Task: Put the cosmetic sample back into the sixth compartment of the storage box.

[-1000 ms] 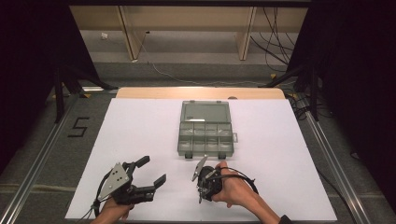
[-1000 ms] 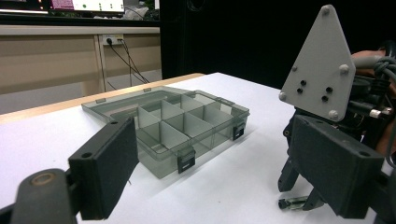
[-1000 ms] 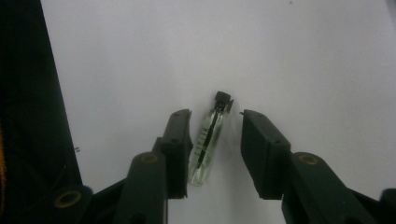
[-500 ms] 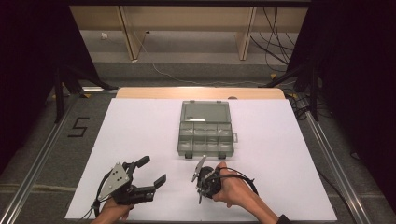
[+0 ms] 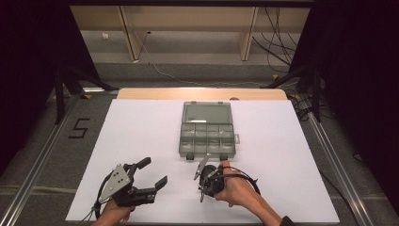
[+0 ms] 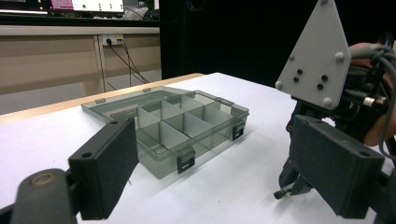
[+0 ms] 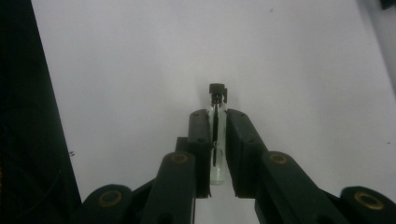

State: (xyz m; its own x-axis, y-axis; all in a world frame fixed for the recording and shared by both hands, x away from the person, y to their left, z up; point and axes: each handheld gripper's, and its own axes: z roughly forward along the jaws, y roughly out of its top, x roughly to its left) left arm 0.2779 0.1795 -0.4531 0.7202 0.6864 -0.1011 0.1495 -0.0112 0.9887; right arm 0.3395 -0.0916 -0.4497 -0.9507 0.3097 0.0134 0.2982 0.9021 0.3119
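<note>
Right claw [image 7: 217, 154] clamped on a small glass vial [image 7: 217, 140], long axis along the jaws, cap outward. Compartment box [image 5: 207, 134] lies just far of it on the surface [image 5: 141, 141]. Left claw [image 5: 153, 172] wide open, empty, at near left.

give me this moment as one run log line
right gripper: shut on small clear vial | left gripper: open, empty | compartment box: lid open, untouched

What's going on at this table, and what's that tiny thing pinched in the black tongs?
A person sits at a white table with a two-jaw gripper in each hand. The right gripper has just closed on a small clear glass vial with a black cap, down at the tabletop. The left gripper waits open and empty. Ahead lies an open, compartmented organizer box, its compartments apparently empty.
</note>
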